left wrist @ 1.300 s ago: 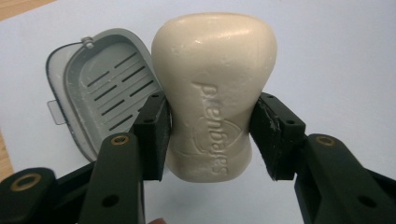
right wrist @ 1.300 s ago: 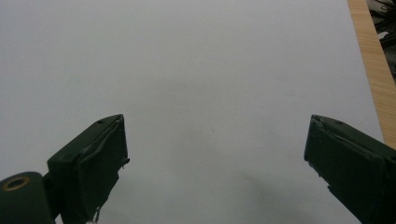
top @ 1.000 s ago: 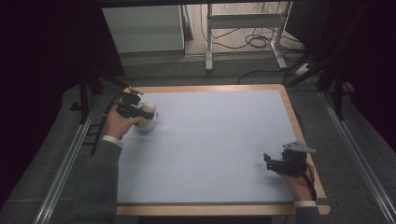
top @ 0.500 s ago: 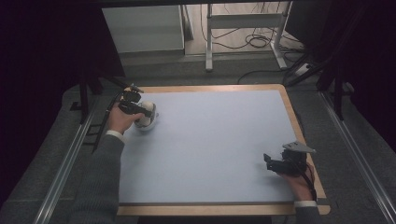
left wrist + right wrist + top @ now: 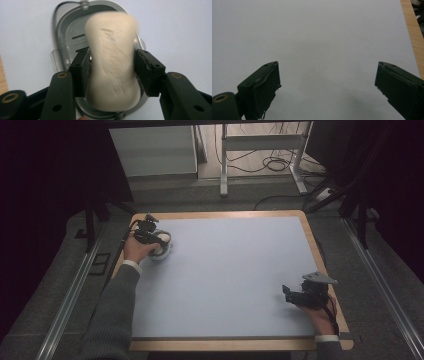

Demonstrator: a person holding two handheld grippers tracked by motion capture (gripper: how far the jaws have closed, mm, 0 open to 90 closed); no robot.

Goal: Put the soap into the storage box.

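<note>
Soap bar (image 5: pixel 112 62) in left gripper (image 5: pixel 112 72) above dish (image 5: pixel 65 35), right gripper (image 5: pixel 327 90) wide apart

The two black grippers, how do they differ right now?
The left gripper has its jaws closed against a cream bar of soap above a grey metal soap dish; the right gripper has its jaws wide apart with nothing between them. The left sits at the table's far left corner, the right near its near right edge. Both are hand-held over the pale blue tabletop.
</note>
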